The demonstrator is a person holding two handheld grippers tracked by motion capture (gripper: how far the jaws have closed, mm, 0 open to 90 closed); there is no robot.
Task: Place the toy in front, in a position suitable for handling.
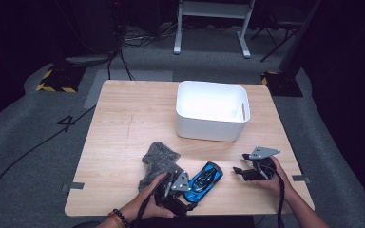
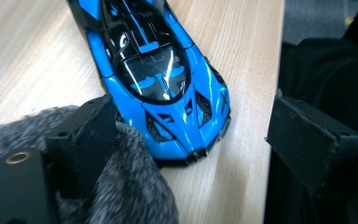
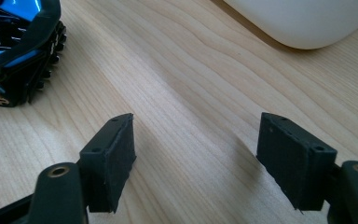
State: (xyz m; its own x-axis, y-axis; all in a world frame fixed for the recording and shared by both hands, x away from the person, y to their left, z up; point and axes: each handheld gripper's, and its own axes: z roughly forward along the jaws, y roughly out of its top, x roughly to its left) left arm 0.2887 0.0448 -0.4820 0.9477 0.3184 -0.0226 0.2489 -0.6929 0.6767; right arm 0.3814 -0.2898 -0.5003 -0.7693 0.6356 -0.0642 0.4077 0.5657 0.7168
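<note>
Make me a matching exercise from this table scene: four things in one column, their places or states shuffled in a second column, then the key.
1. toy car
2. grey cloth
3. white bin
4. right gripper

A. far side of the table, empty
B. open over bare wood, holding nothing
C. blue and black, between the two grippers
D. crumpled, left of the car

Pairs: 1-C, 2-D, 3-A, 4-B

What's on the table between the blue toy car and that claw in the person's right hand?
Nothing: only bare wood separates the blue toy car from the right claw in the high view; the right gripper view shows the same.
</note>
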